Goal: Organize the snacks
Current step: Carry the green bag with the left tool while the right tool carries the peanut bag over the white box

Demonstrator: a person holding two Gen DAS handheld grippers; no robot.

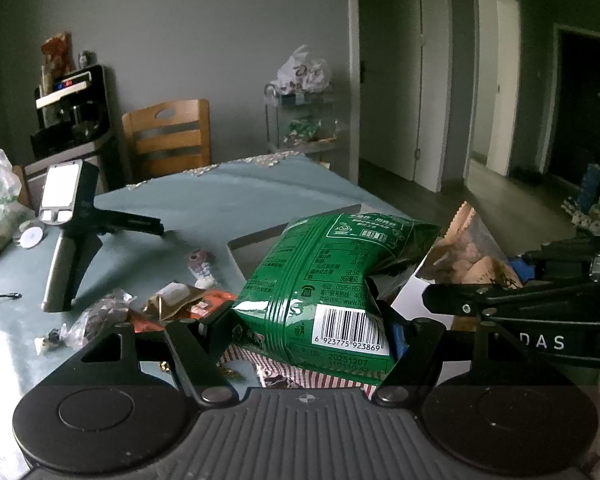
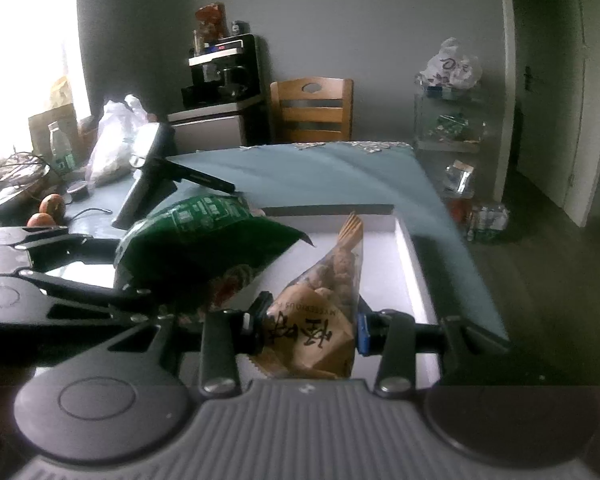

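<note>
Left gripper (image 1: pixel 308 332) clamped on green bag (image 1: pixel 332 280), right gripper (image 2: pixel 306 330) pinching brown bag (image 2: pixel 320 308) over box (image 2: pixel 412 264)

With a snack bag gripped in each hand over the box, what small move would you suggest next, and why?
Probably lower the right tongs and release the brown snack bag into the white box. It already hangs directly over the box's bare floor, while the green bag in the left tongs sits further toward the box's left edge.

The green snack bag (image 1: pixel 324 280) was glossy, crinkled plastic film. The brown bag (image 2: pixel 320 320) looked like matt paper with a clear window. The chair (image 1: pixel 168 136) was smooth wood.
</note>
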